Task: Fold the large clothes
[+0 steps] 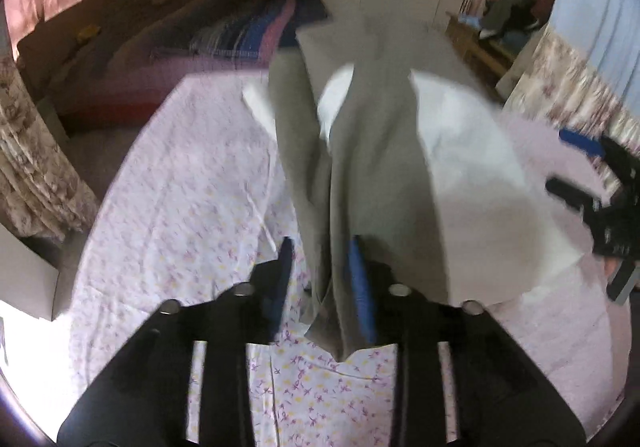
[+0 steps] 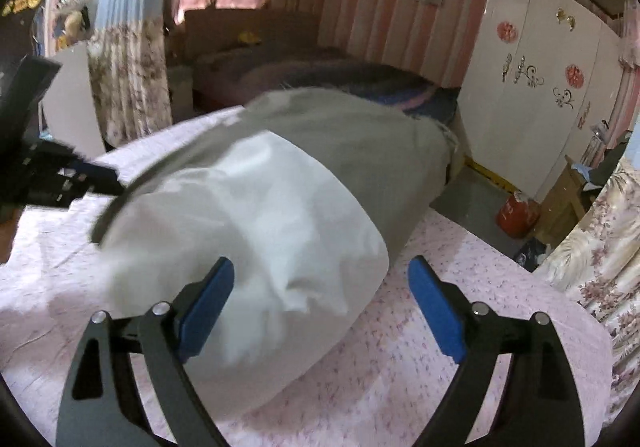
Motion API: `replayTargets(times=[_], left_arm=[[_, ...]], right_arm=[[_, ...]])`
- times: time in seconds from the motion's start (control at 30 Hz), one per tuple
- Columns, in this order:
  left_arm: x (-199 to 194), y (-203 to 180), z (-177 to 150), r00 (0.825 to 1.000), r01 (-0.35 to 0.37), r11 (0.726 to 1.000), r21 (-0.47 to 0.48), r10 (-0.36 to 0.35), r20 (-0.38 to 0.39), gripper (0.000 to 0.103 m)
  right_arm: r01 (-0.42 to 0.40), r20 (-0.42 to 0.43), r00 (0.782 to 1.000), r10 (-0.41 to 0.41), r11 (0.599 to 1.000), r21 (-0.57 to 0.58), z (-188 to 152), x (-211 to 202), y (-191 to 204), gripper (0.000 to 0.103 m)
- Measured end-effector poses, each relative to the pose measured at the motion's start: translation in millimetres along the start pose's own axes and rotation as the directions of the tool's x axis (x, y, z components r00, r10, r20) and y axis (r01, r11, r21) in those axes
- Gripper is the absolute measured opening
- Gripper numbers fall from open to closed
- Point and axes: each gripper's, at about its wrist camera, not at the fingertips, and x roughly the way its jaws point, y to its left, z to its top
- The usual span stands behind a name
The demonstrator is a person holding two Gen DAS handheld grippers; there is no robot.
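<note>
A large garment, grey [image 1: 368,167] outside and white [image 1: 472,167] inside, lies bunched on a pink flowered bed sheet [image 1: 168,207]. A grey fold of it hangs between the blue fingers of my left gripper [image 1: 322,275]. The right pad touches the cloth while the left pad stands off it, so the jaws are open. In the right wrist view the garment [image 2: 260,215] is a blurred white and grey heap. My right gripper [image 2: 326,305] is wide open around the near white edge, not pressing it. Each gripper shows in the other's view: right gripper [image 1: 600,207], left gripper [image 2: 60,175].
Beyond the sheet stands a second bed with dark striped blankets [image 1: 240,35]. A white wardrobe [image 2: 532,87] fills the far wall. A red canister [image 2: 516,215] and a wooden stand [image 2: 568,191] are on the floor at right. Flowered curtains [image 2: 600,267] hang beside the bed.
</note>
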Motion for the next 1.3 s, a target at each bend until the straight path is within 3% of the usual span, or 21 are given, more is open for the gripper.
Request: replayTargets(times=[0.03,0.1,0.2,0.3,0.47,0.63,0.77,0.8,0.83,0.87,0.93,0.97,1.07,1.1,1.17,1.2,1.23,1.3], left_arm=[[-6,-2,2,1.0,0.021,1.0,0.003,-0.021,0.012,0.048],[-13,-16,8,0.996,0.089,0.996,0.028,-0.089,0.02,0.056],[-2,-43,5,0.995,0.096,0.987,0.13,-0.095,-0.017,0.056],[26,-47,-1,0.992,0.104,0.982,0.155,-0.092,-0.08,0.056],[53,-30,-9,0.983,0.135,0.984,0.116,-0.118,-0.14,0.046],[60,-37,-17,0.991,0.08,0.98,0.182,-0.058,-0.12,0.046],[49,-24,-9,0.986,0.138,0.984,0.109,-0.126,-0.111,0.046],[42,-18,-2,0.983,0.162,0.985,0.066,-0.155,-0.095,0.054],[37,-13,5,0.982,0.176,0.984,0.034,-0.172,-0.078,0.069],[31,-9,12,0.981,0.188,0.982,0.007,-0.187,-0.059,0.075],[18,-4,33,0.982,0.189,0.982,-0.019,-0.189,-0.011,0.089],[14,-5,46,0.984,0.177,0.984,-0.006,-0.177,0.01,0.09],[20,-18,83,0.99,0.138,0.988,0.075,-0.139,0.016,0.09],[29,-27,98,0.992,0.126,0.986,0.106,-0.127,0.005,0.087],[45,-36,113,0.991,0.136,0.978,0.16,-0.131,-0.039,0.058],[56,-41,117,0.988,0.148,0.972,0.185,-0.136,-0.075,0.035],[72,-47,122,0.984,0.154,0.965,0.212,-0.13,-0.122,0.022],[102,-51,122,0.984,0.099,0.959,0.264,-0.054,-0.173,0.009]], right_arm=[[-0.012,-0.003,1.0,0.012,1.0,0.008,-2,-4,0,0.082],[-0.056,-0.031,0.998,0.056,0.998,0.022,-7,-8,3,0.057],[-0.118,-0.104,0.987,0.118,0.993,0.014,-15,2,14,0.035],[-0.143,-0.145,0.98,0.137,0.989,-0.029,-26,15,31,0.026],[-0.177,-0.195,0.968,0.161,0.982,-0.07,-33,34,42,0.025],[-0.187,-0.209,0.964,0.165,0.978,-0.089,-35,44,43,0.025],[-0.212,-0.193,0.96,0.202,0.977,-0.031,-22,30,29,0.025],[-0.218,-0.158,0.964,0.214,0.976,-0.007,-14,20,19,0.026],[-0.221,-0.119,0.968,0.222,0.975,0.019,-7,11,8,0.026],[-0.208,-0.072,0.975,0.211,0.977,0.045,3,2,-7,0.027],[-0.118,-0.017,0.993,0.119,0.991,0.059,17,-4,-30,0.043],[-0.087,0.002,0.996,0.087,0.994,0.071,21,-5,-39,0.052],[-0.036,0.016,0.999,0.035,0.992,0.124,32,9,-71,0.054],[-0.018,0.009,1.0,0.017,0.993,0.116,36,19,-78,0.053],[-0.024,-0.012,1.0,0.025,0.996,0.087,41,41,-81,0.042],[-0.038,-0.022,0.999,0.04,0.996,0.076,43,49,-79,0.035],[-0.057,-0.037,0.998,0.06,0.996,0.064,45,60,-76,0.032],[-0.097,-0.094,0.991,0.099,0.995,0.026,46,86,-65,0.015]])
